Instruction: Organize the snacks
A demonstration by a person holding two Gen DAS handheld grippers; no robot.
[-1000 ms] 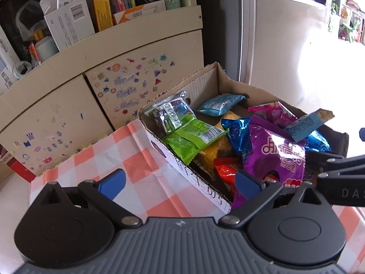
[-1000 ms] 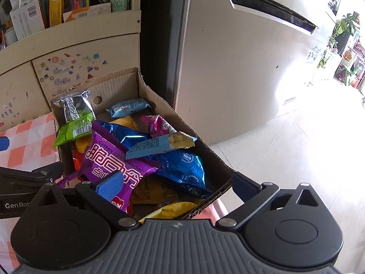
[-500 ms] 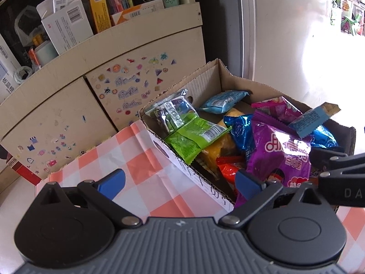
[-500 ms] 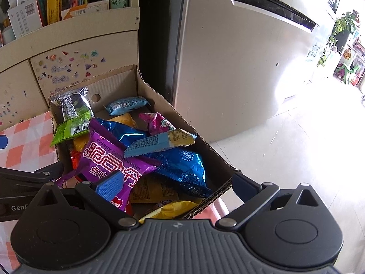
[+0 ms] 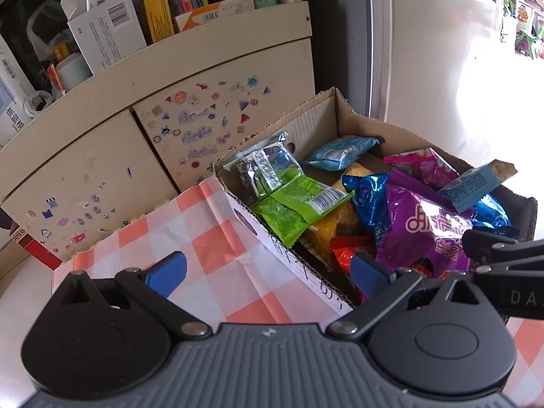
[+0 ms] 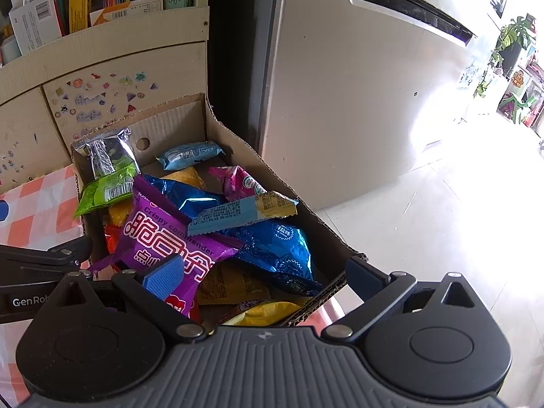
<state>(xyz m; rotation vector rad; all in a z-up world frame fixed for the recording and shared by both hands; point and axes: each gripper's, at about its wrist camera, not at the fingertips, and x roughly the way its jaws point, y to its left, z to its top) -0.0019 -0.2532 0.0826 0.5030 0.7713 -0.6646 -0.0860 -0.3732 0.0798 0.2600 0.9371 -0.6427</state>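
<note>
An open cardboard box (image 5: 360, 115) (image 6: 170, 119) sits on a table with an orange-and-white checked cloth (image 5: 190, 224). It holds several snack packets: a purple bag (image 5: 428, 224) (image 6: 163, 234), a green packet (image 5: 295, 204) (image 6: 102, 192), a silver packet (image 5: 261, 166) (image 6: 103, 153), a light blue packet (image 5: 340, 151) (image 6: 190, 153), a blue foil bag (image 6: 278, 244) and a pale blue bar (image 5: 476, 183) (image 6: 244, 212). My left gripper (image 5: 268, 270) is open, straddling the box's left wall. My right gripper (image 6: 263, 273) is open over the box's near right corner. Neither holds anything.
A cream cabinet with stickers (image 5: 204, 125) stands behind the table, its shelf crowded with boxes and bottles (image 5: 112, 30). A grey refrigerator (image 6: 340, 102) stands to the right, with bright tiled floor (image 6: 442, 210) beyond the table edge. Plants (image 6: 510, 44) are far right.
Both views have shifted slightly, the box sitting a little lower and farther in the frames. Both grippers stay open and no packet has moved.
</note>
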